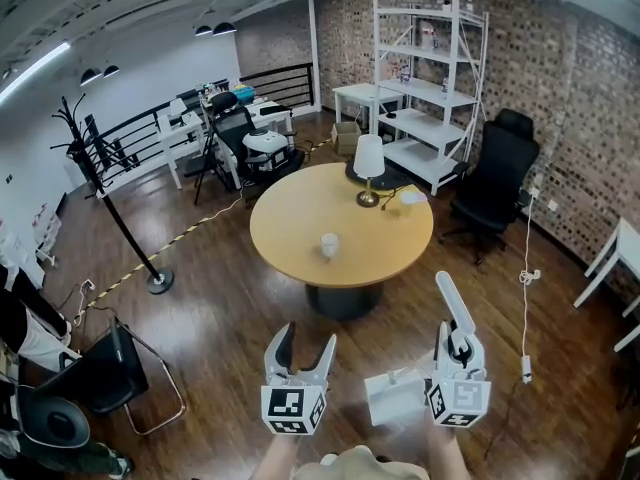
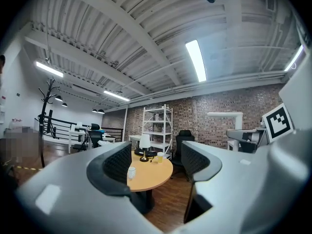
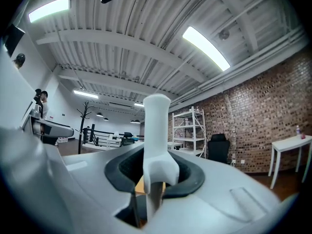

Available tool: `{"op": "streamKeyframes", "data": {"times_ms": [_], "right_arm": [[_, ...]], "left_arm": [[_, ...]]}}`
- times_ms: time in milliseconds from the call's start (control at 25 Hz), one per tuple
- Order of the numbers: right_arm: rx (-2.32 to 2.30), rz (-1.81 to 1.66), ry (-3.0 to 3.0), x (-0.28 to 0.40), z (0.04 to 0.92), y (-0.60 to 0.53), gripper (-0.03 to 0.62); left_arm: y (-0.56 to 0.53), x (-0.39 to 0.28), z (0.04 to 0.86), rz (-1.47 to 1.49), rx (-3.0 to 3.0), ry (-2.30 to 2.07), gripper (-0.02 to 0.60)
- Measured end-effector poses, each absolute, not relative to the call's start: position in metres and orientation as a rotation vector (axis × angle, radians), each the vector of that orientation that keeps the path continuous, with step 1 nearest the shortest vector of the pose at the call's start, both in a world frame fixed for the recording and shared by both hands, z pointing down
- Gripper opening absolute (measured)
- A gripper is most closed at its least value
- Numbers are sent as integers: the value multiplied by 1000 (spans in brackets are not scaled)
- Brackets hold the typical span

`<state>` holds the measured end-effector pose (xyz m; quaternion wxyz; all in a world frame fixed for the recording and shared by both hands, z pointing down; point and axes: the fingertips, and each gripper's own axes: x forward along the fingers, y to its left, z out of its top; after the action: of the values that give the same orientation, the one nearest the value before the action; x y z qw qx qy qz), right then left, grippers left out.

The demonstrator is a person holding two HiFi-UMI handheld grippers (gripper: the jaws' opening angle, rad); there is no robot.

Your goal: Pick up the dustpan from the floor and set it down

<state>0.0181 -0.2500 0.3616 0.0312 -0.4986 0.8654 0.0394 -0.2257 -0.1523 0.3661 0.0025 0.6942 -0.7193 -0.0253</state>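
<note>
Filling most of the head view, the dark wooden floor (image 1: 210, 298) carries a round wooden table (image 1: 300, 233) at the centre of the frame. A white shelf unit (image 1: 425, 88) stands against the brick wall at upper right, with a black office chair (image 1: 495, 183) just below it.

At the lower right the white dustpan (image 1: 395, 396) hangs clear of the floor. Its handle (image 1: 455, 306) points up toward the table and is clamped in the right hand-held gripper (image 1: 457, 346). The right gripper view shows those jaws closed tight on the handle.

At lower centre-left the left hand-held gripper (image 1: 306, 346) has its jaws partly apart with nothing between them.

On the table are a small white-shaded lamp (image 1: 369, 163) and, nearer the middle, a white cup (image 1: 329, 245).
</note>
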Motion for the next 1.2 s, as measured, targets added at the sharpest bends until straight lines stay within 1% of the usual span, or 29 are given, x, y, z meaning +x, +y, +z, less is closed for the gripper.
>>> {"op": "streamKeyframes", "data": {"times_ms": [280,440,560,720,880,1040,1200], "right_arm": [[-1710,81,2590,78,376,-250,78],[-1793,92,2582,103,395,-240,78],[-1845,38,2604,119,425,-228,78],[-1949,-96,2659,154,488,-222,78],[-2087,-296,2700,194,574,-211,78],[-2182,-569,2717,231,670,-200,78],[-2234,-749,2735,265,738,-189,78]], "left_arm": [[-182,-179,377,-53,2299,-2106,290],[-201,-139,393,-5,2387,-1969,287],[-210,-101,410,53,2465,-1838,287],[-218,-36,436,151,2627,-1643,287],[-221,20,479,240,2711,-1444,287],[-230,67,534,320,2726,-1294,287],[-232,102,583,433,2699,-1184,287]]}}
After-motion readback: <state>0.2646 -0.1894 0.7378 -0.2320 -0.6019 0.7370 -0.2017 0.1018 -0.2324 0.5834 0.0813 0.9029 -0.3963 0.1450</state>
